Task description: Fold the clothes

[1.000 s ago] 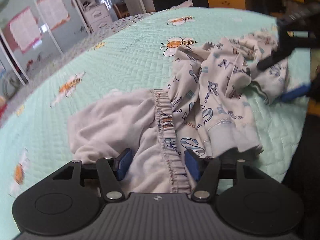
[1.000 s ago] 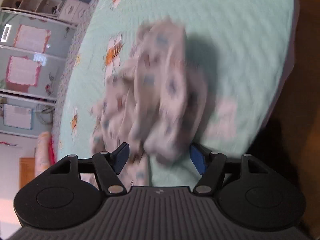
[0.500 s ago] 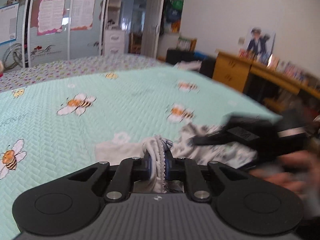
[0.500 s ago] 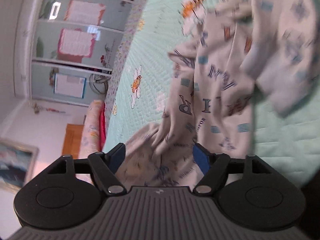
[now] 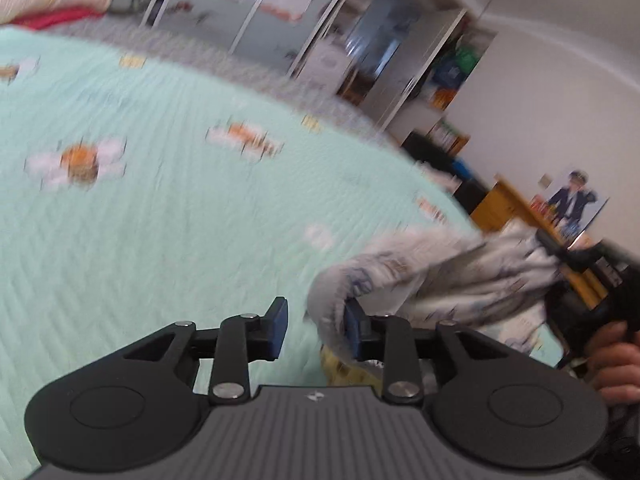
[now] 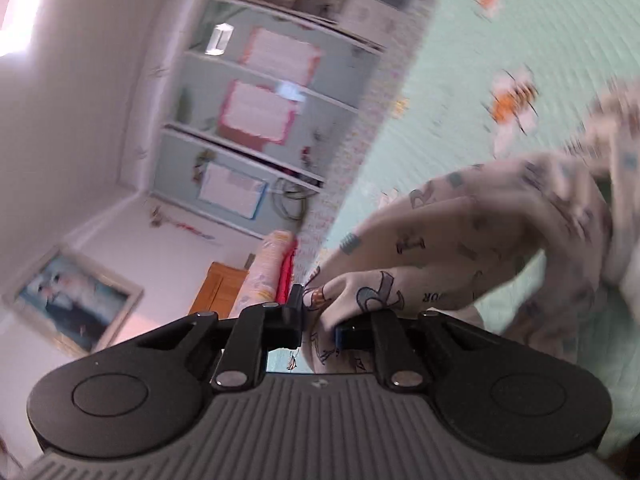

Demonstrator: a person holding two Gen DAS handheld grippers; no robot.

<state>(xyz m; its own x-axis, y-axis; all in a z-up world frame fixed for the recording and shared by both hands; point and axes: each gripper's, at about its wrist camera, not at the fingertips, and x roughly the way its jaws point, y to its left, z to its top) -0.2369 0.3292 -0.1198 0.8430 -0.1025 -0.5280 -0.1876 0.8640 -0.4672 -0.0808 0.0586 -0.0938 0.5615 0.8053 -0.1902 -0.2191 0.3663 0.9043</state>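
Lifting the printed garment off the bed: right gripper jaws clamp it. Left gripper jaws gape, cloth only draped on one finger. Next probably regrab an edge and spread it flat.

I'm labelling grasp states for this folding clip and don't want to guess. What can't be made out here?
- Left wrist view: motion blur smears the printed garment; cloth drapes the left gripper's right finger, so contact is unclear.
- Right wrist view: fabric bunches between the right gripper's fingers, hiding which part is pinched.
- Both views: the garment's lower part is cut off by the gripper bodies.
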